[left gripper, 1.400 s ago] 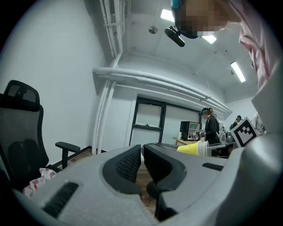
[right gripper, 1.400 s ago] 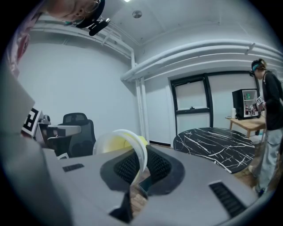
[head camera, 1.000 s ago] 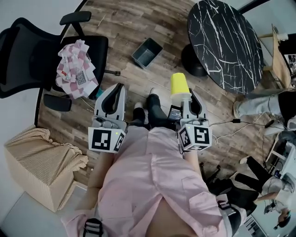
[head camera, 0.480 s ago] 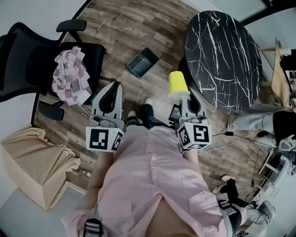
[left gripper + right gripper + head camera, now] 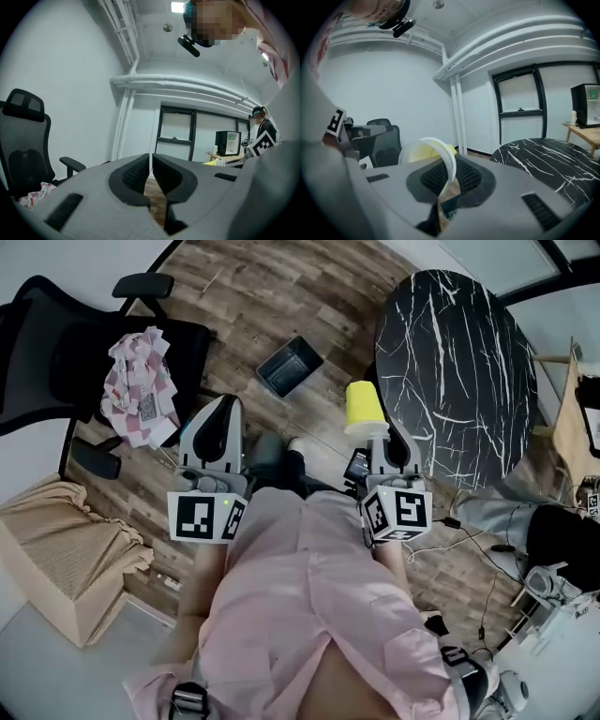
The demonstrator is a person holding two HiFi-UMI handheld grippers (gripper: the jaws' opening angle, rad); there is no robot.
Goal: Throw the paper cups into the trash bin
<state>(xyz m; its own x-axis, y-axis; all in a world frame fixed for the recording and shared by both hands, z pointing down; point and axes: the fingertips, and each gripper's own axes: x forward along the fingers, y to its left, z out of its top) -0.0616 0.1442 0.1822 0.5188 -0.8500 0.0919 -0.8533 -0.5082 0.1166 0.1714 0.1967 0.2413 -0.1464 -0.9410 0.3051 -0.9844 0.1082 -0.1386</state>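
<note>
My right gripper (image 5: 377, 432) is shut on the rim of a yellow paper cup (image 5: 363, 408), which sticks up past its jaws over the wooden floor. In the right gripper view the cup (image 5: 423, 153) has its white rim pinched between the black pads (image 5: 467, 176), and my right gripper (image 5: 451, 174) points level into the room. My left gripper (image 5: 216, 423) is shut with nothing between its jaws; the left gripper view shows my left gripper (image 5: 150, 168) with pads pressed together. The dark grey trash bin (image 5: 290, 366) stands on the floor ahead, between both grippers and further out.
A round black marble table (image 5: 457, 358) stands at the right, close to the cup. A black office chair (image 5: 66, 352) with a checkered cloth (image 5: 137, 388) is at the left. A tan covered box (image 5: 62, 551) sits lower left. Cables and another person's legs (image 5: 511, 521) lie at the right.
The view has shifted slightly; both grippers stay level with the cup still held in the right one. The bin sits a little nearer the cup in the picture.
</note>
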